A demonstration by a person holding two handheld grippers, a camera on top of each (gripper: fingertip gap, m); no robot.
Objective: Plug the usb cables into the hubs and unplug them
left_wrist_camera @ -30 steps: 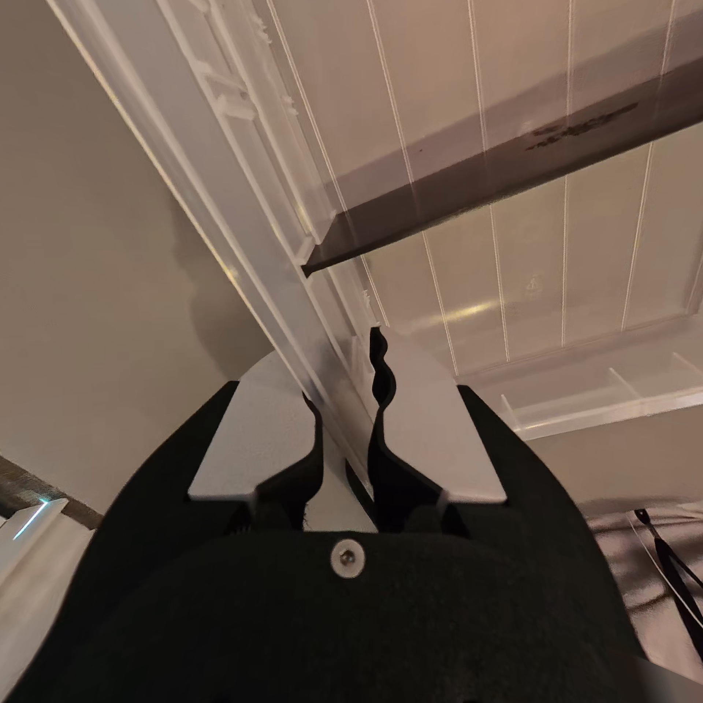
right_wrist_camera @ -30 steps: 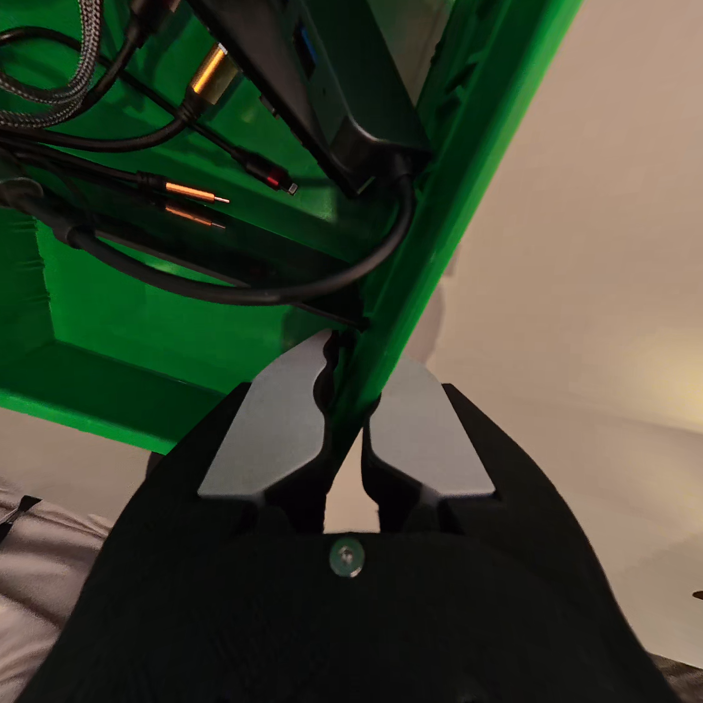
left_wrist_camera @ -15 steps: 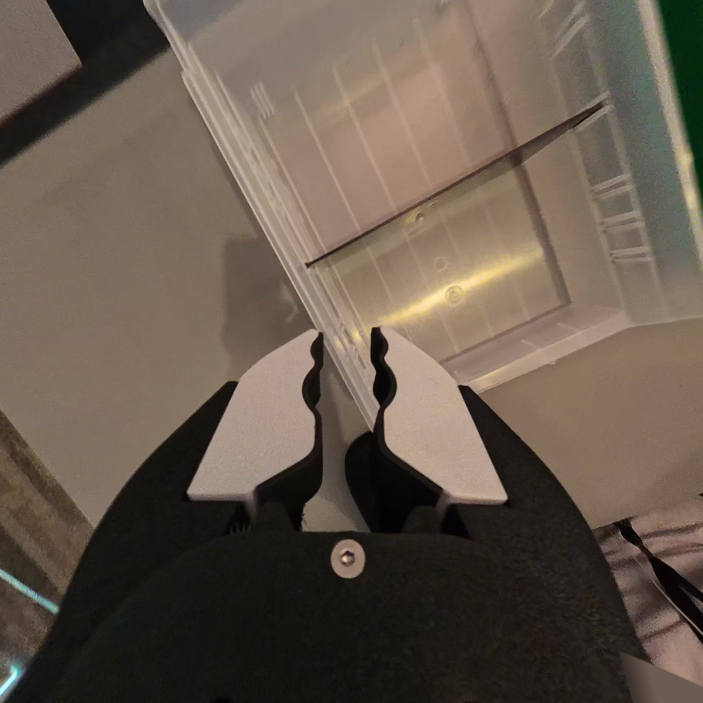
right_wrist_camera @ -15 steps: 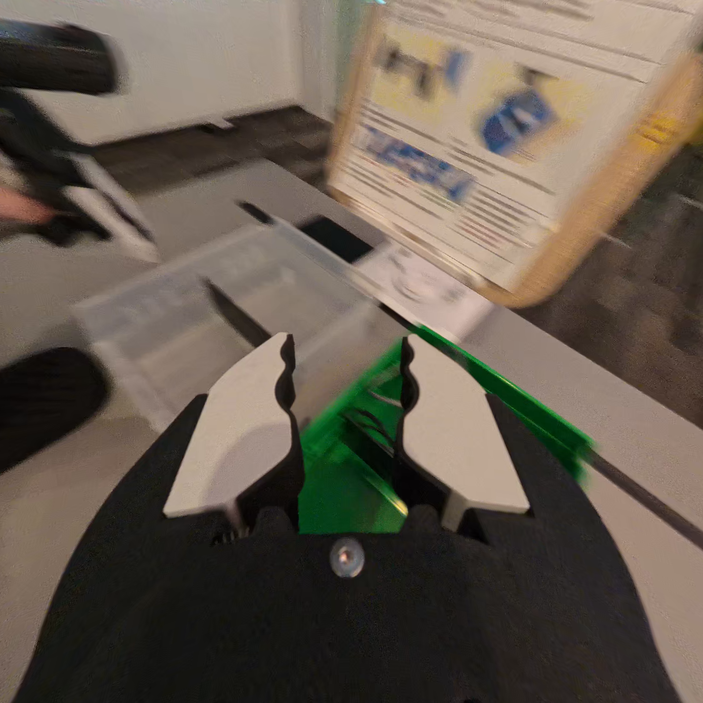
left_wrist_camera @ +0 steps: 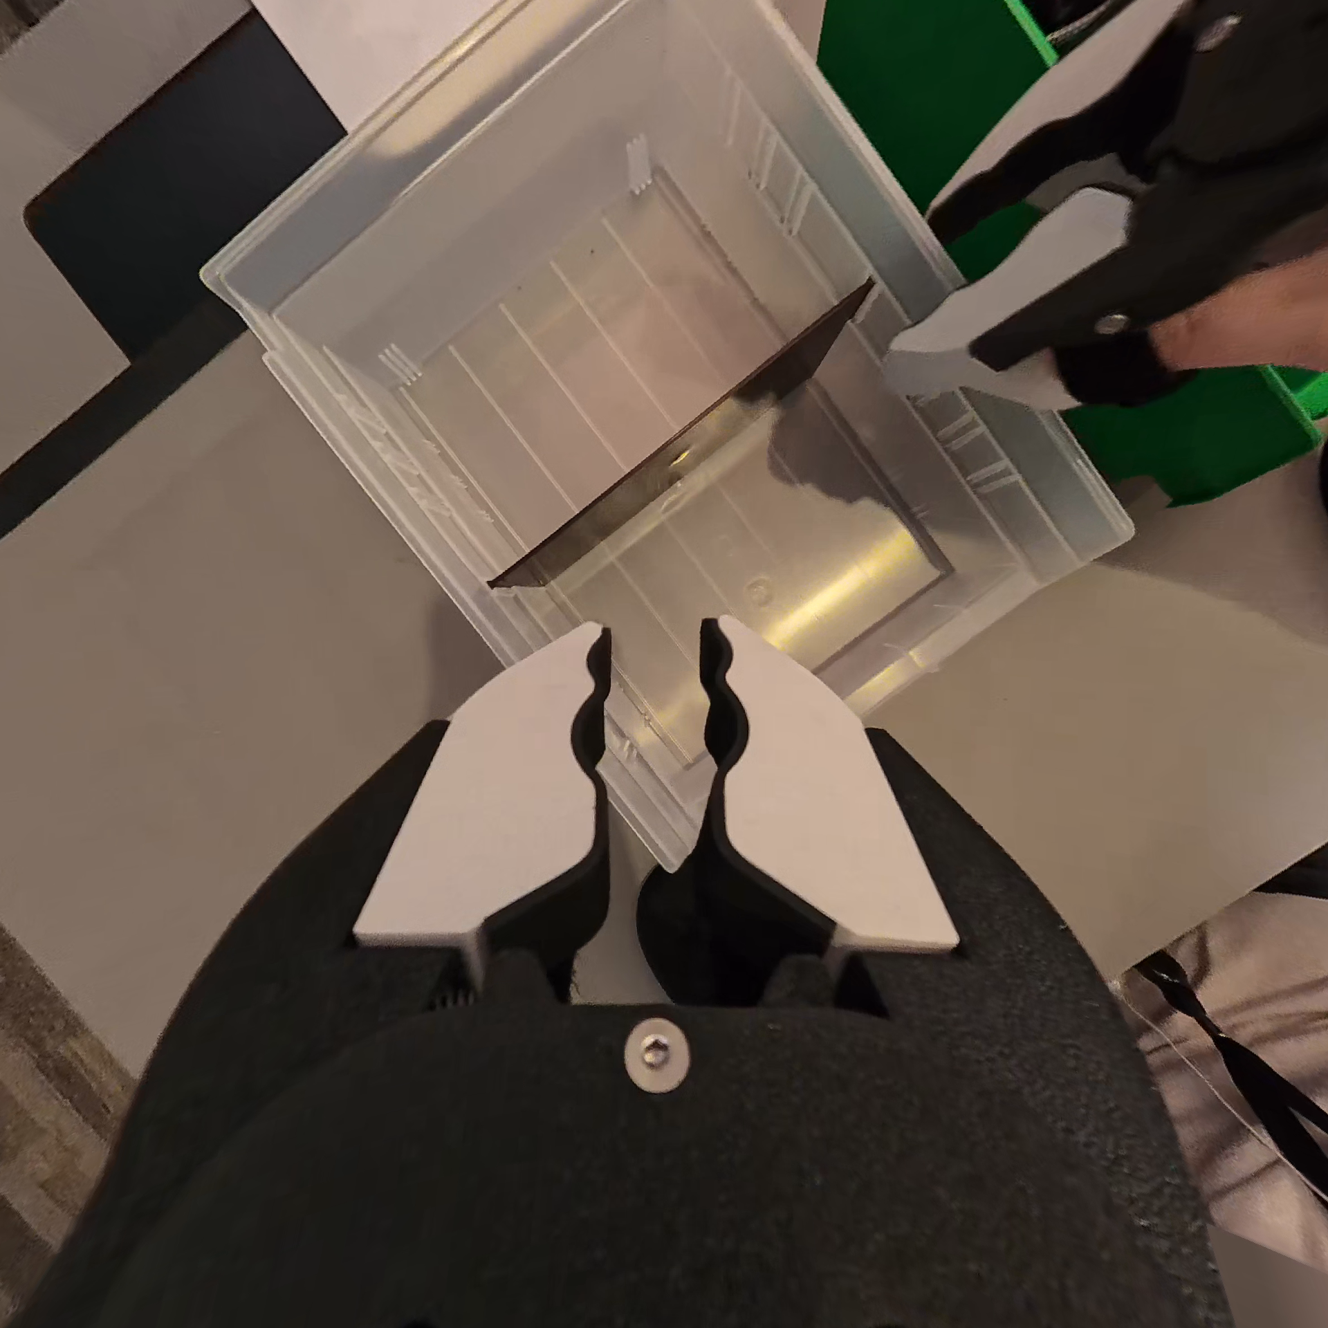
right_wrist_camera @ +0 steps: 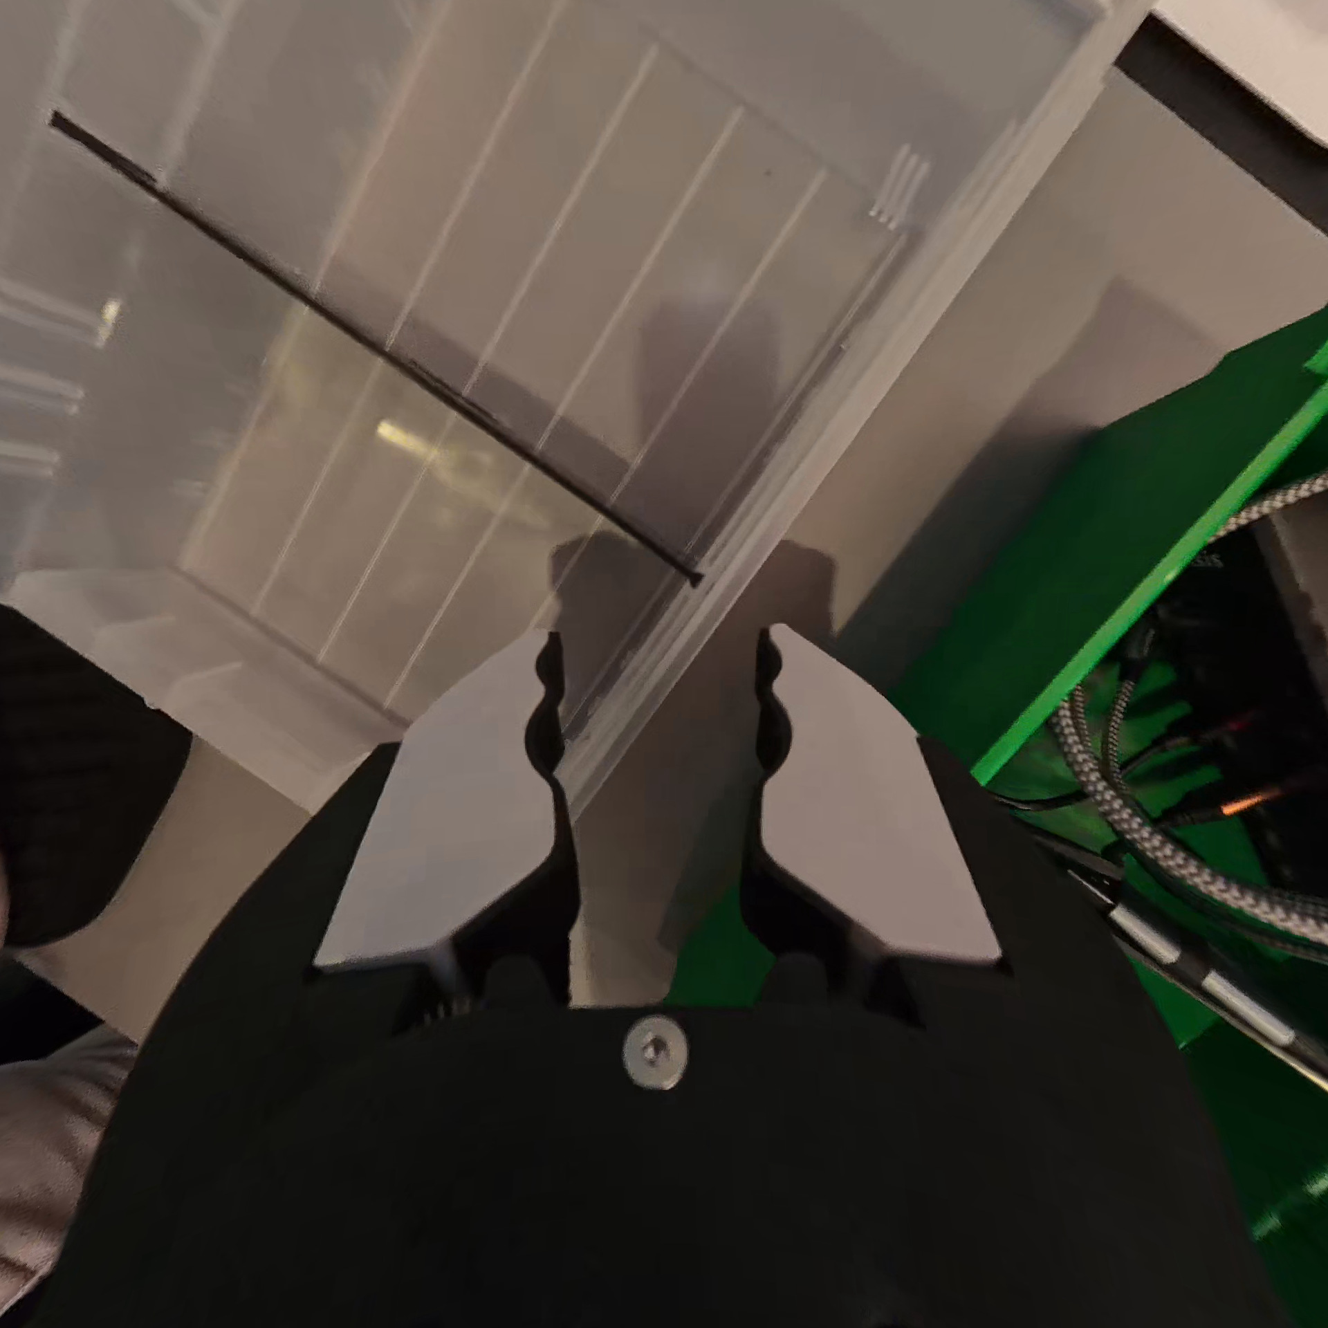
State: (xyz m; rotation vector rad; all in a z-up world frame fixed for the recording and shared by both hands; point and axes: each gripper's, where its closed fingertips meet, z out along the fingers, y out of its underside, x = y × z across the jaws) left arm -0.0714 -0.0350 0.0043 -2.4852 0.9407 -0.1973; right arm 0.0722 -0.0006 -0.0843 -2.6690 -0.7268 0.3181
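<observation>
1. two grippers hover at the clear bin (left_wrist_camera: 503, 237): left gripper (left_wrist_camera: 654, 632) slightly parted, right gripper (right_wrist_camera: 657, 636) wide apart, both holding nothing.
2. usb cables (right_wrist_camera: 1150, 855) lie in the green bin (right_wrist_camera: 1063, 596) beside it.

The right wrist view is smeared throughout. The green bin (right_wrist_camera: 1042, 611) runs off its right edge, so its braided cables (right_wrist_camera: 1121, 812) show only in part; a dark block (right_wrist_camera: 1265, 647) among them is perhaps a hub. The clear bin (left_wrist_camera: 647, 402) has its near corner hidden behind the left gripper (left_wrist_camera: 655, 636) fingers (left_wrist_camera: 503, 790).
</observation>
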